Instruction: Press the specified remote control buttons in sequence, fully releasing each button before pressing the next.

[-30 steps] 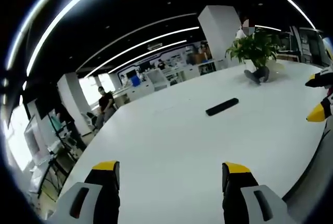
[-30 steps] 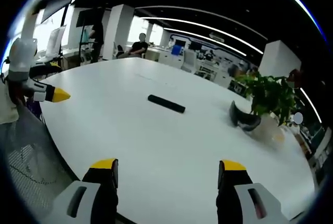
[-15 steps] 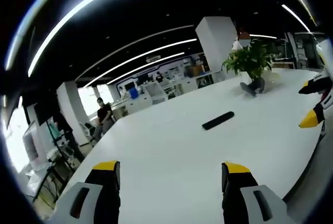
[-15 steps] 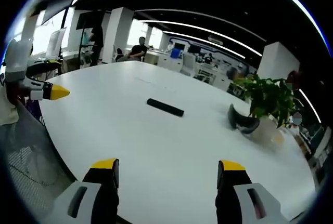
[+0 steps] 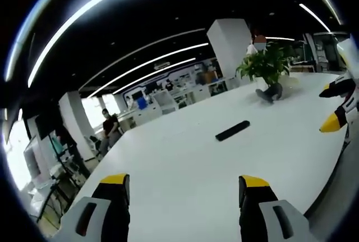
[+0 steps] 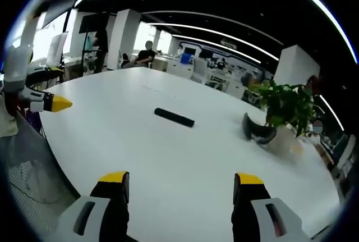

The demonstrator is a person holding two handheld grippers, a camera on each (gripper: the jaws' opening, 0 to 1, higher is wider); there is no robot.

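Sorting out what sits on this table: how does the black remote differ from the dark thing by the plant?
The slim black bar-shaped remote control lies flat mid-table, alone; the dark curved object sits beside the green potted plant. The remote control is straight and thin; the curved object is bulkier and bowed. Both rest on the white table, untouched.

Glowing overhead: long ceiling light strips [image 5: 140,65], bending into arcs under heavy fisheye warping, blowing out to pure white near the edges. Streaming in too: daylight from far windows [image 6: 147,32], washing out that corner. Reflecting evenly off the white table [image 6: 185,158], barely casting shadows. Staying dark above, ceiling nearly black. Softening slightly everywhere, distant desks smearing, plant [image 6: 286,104] looking murky.
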